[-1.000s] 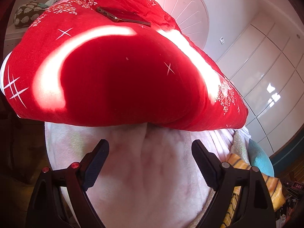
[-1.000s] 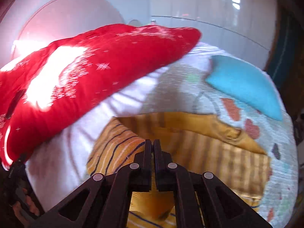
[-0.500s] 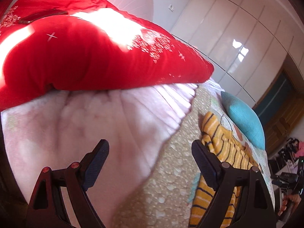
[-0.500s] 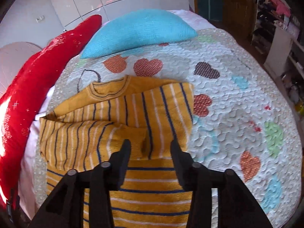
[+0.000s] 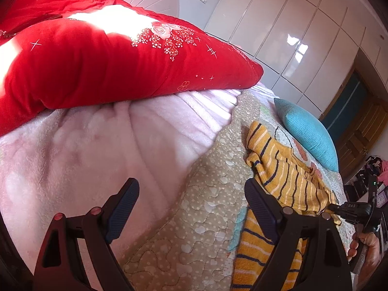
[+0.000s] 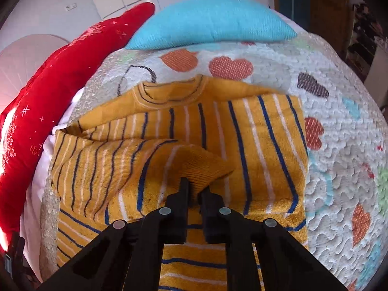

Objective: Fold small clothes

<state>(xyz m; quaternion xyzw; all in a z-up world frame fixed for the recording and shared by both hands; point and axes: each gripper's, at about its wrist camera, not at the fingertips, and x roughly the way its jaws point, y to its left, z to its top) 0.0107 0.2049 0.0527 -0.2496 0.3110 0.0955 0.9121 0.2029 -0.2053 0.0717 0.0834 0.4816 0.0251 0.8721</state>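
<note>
A small yellow sweater with navy and white stripes (image 6: 218,126) lies on the quilted bedspread (image 6: 339,145), collar away from me. Its left sleeve is folded across the body. My right gripper (image 6: 195,189) is shut on the sleeve's cuff (image 6: 201,162), pinching it over the middle of the sweater. In the left wrist view the sweater (image 5: 286,177) lies to the right. My left gripper (image 5: 191,201) is open and empty, above the bedspread (image 5: 206,218) beside the sweater's left edge. The right gripper (image 5: 351,209) shows at the right edge there.
A red quilt (image 5: 97,60) is piled at the left, on a pink blanket (image 5: 97,145). A turquoise pillow (image 6: 211,21) lies beyond the sweater's collar. White wardrobe doors (image 5: 291,36) stand behind the bed. Cluttered shelves (image 6: 363,24) are at the far right.
My right gripper has closed on the sleeve cuff; half a second ago its jaws were apart around it. My left gripper has swung a little further right, bringing the sweater nearer.
</note>
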